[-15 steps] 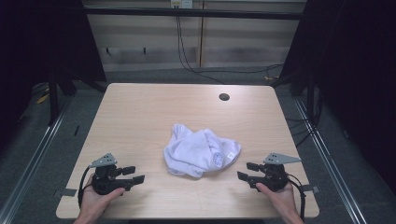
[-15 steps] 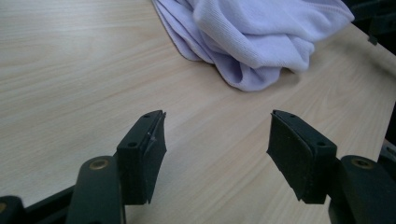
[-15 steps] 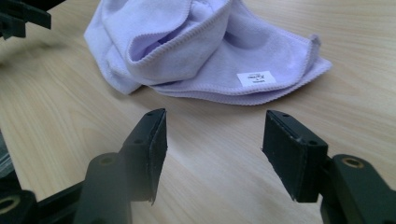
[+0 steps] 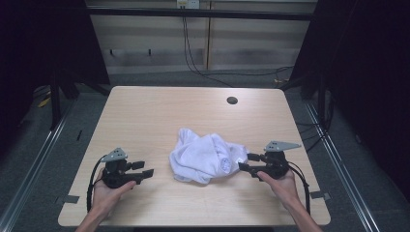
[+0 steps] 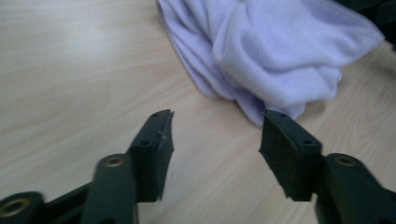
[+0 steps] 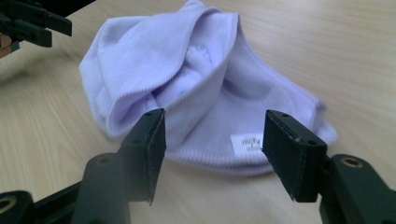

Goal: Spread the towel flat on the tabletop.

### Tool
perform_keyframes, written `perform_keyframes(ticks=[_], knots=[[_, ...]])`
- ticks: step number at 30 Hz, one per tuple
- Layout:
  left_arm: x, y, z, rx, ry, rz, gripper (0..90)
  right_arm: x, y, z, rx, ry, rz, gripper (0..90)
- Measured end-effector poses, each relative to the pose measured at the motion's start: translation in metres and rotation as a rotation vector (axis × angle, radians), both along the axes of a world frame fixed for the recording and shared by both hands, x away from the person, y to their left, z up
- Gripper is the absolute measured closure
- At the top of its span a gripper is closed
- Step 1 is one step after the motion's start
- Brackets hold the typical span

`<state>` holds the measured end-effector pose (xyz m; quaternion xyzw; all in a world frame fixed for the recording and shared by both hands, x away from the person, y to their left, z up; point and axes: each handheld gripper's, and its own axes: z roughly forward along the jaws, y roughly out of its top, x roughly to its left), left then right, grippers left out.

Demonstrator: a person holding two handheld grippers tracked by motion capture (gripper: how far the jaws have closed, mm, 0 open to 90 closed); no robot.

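- Right gripper point(image 4: 247, 162) has jaws spread wide and nothing between them, sitting just beside the crumpled white cloth point(image 4: 205, 157) on its right edge; in the right gripper view the cloth point(image 6: 205, 84) hem with the label tag point(image 6: 245, 141) lies just ahead of the open jaws
- Left gripper point(image 4: 143, 169) also open and empty, a little apart from the cloth on its left side; in the left gripper view the nearest cloth point(image 5: 266, 51) fold lies just beyond the jaw tips
- Risk: right jaws could close on several bunched layers at once, not a single hem, so the cloth would lift as a lump instead of opening out
- Risk: left gripper coming in low could shove the cloth sideways toward the right gripper, since nothing pins it to the table point(image 4: 145, 111)
- Risk: a shallow bite on the thick soft hem may slip out when pulled
- Cloth look: white, soft knit or fleece, heaped in loose folds, stitched hem, small printed tag near the right gripper, round printed mark on top
- Cloth sits on the table, between both grippers, well apart from the dark round hole point(image 4: 232, 100) beyond it
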<state>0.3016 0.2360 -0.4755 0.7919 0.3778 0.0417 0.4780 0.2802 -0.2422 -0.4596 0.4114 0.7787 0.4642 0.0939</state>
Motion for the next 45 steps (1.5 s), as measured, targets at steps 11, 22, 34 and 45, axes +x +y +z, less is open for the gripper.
perform_keyframes(ticks=[11, 22, 34, 45], knots=[[0.042, -0.057, 0.008, 0.005, -0.033, -0.047, 47.9, 0.058, 0.040, -0.004, -0.027, 0.018, 0.056, 37.2], [0.041, -0.090, -0.017, 0.127, 0.018, -0.165, 71.8, 0.058, 0.066, -0.037, -0.140, 0.103, 0.132, 67.5], [-0.025, -0.046, -0.012, 0.122, 0.086, -0.262, 76.4, 0.001, 0.080, -0.024, -0.146, 0.105, 0.266, 49.5], [-0.042, -0.032, 0.001, 0.030, 0.093, -0.265, 63.8, -0.009, 0.061, -0.003, -0.074, 0.044, 0.210, 49.8]])
